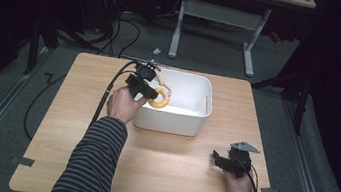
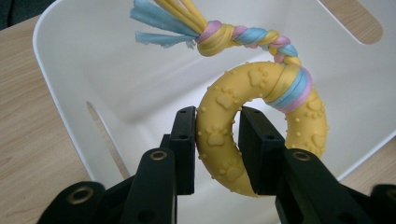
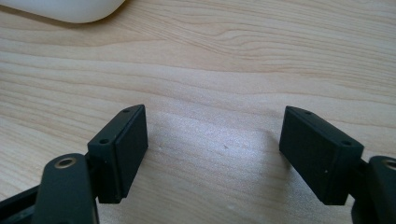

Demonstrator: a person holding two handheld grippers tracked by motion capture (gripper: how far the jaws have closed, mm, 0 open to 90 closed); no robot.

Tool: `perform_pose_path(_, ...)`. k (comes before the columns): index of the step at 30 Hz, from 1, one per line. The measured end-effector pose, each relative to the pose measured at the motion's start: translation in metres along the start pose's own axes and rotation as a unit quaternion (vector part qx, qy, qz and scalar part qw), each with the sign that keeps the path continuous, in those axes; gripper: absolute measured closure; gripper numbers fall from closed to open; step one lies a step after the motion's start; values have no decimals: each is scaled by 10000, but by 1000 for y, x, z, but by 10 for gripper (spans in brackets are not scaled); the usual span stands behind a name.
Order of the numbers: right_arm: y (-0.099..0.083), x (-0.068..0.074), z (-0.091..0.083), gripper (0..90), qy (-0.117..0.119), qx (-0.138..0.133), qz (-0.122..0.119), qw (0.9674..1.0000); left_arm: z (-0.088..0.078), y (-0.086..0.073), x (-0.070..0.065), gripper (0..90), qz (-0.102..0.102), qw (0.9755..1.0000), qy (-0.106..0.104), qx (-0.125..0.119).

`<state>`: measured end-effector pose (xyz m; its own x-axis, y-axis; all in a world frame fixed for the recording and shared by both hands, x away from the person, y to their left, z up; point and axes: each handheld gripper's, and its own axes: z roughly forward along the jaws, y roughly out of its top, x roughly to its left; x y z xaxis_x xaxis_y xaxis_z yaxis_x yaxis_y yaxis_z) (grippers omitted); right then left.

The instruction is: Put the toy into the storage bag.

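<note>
A yellow rubber ring toy point(image 2: 261, 116) with paw prints and a braided pink, blue and yellow rope point(image 2: 219, 32) hangs over the inside of a white bin point(image 2: 84, 65). My left gripper point(image 2: 215, 116) is shut on the ring's lower left arc, both pads pressing it. In the high view the left gripper point(image 1: 146, 90) holds the ring toy point(image 1: 160, 98) above the left end of the white bin point(image 1: 190, 121). My right gripper point(image 3: 214, 140) stands open over bare wood, with nothing between its jaws. It rests near the table's front right in the high view point(image 1: 222, 161).
The wooden table point(image 1: 167, 176) carries the bin at its middle back. A corner of the bin point(image 3: 70, 9) lies ahead of the right gripper. A black cable point(image 1: 108, 92) trails from the left gripper. Beyond the table stands a desk frame point(image 1: 217, 17).
</note>
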<state>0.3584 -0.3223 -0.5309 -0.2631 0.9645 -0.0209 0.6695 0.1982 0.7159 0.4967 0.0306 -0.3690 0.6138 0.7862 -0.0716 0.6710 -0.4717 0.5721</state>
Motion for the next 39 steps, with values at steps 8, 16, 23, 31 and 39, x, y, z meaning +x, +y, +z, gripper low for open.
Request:
perform_pose_path(8,0,0,0,237,5,0,2,10000,7,-1,-4,680,60,9999,-17,120)
perform_pose_path(16,0,0,0,237,6,0,2,10000,10,-2,-6,679,97,9997,-62,215)
perform_pose_path(23,0,0,0,237,5,-1,-1,10000,10,-4,-3,677,12,9997,-150,182)
perform_pose_path(31,0,0,0,237,1,1,0,10000,4,-5,-2,569,-29,9999,-101,-19)
perform_pose_path(39,0,0,0,236,16,1,-6,10000,-13,-11,1,476,-19,9995,-53,-308)
